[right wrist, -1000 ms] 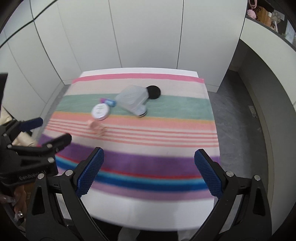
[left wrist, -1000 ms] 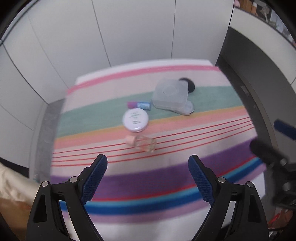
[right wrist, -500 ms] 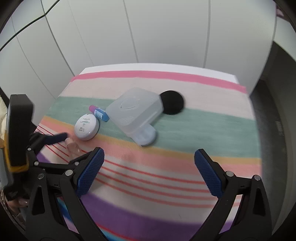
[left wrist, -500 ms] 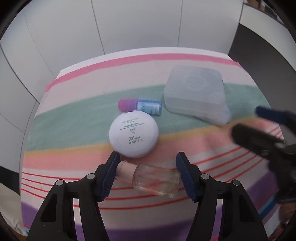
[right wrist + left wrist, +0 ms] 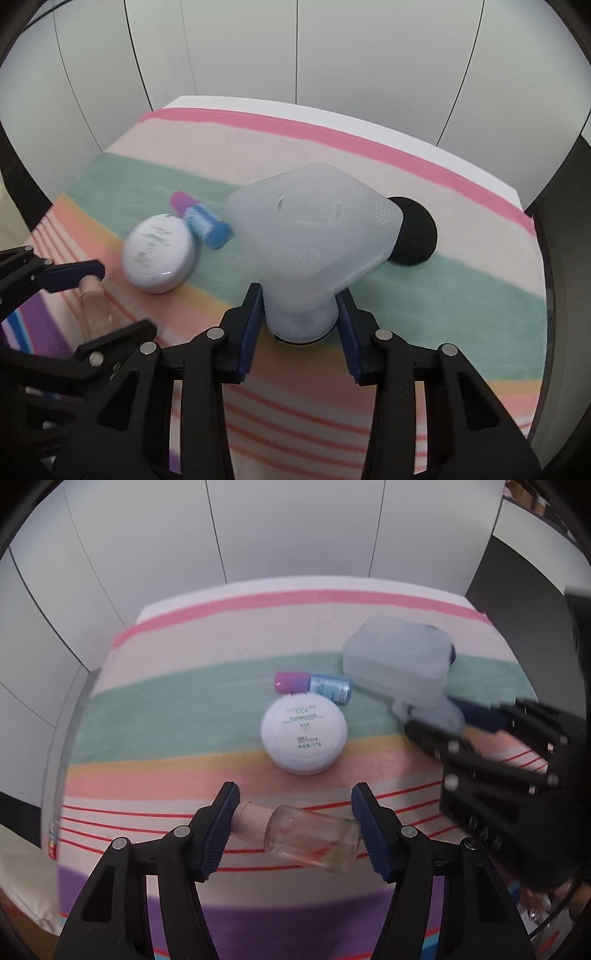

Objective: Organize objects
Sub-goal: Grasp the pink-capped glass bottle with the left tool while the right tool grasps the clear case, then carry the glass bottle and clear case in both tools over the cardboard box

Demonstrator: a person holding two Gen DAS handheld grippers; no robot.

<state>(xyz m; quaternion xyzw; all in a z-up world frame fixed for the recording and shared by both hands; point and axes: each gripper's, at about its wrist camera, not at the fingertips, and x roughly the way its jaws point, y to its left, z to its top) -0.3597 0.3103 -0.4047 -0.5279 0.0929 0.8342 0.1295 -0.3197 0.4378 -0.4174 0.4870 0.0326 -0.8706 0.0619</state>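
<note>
A clear glass bottle [image 5: 314,840] with a beige cap lies on its side on the striped cloth [image 5: 177,701]. My left gripper [image 5: 295,830] is shut on it lengthwise, one pad on the cap and one on the base. My right gripper [image 5: 300,317] is shut on the rounded lower tab of a translucent plastic box [image 5: 314,229]. In the right wrist view the bottle [image 5: 94,306] shows at the left, between the left gripper's fingertips [image 5: 88,269]. The right gripper [image 5: 436,716] shows blurred at the right of the left wrist view.
A white round compact [image 5: 303,734] lies just beyond the bottle, with a blue tube with a purple cap [image 5: 314,685] behind it. A black round puff [image 5: 413,236] lies behind the box. White wall panels stand past the table's far edge; dark floor lies to the right.
Both grippers came down toward the table. The left one narrowed from wide open onto the bottle. The right one moved in to the box and shut on its rounded tab.
</note>
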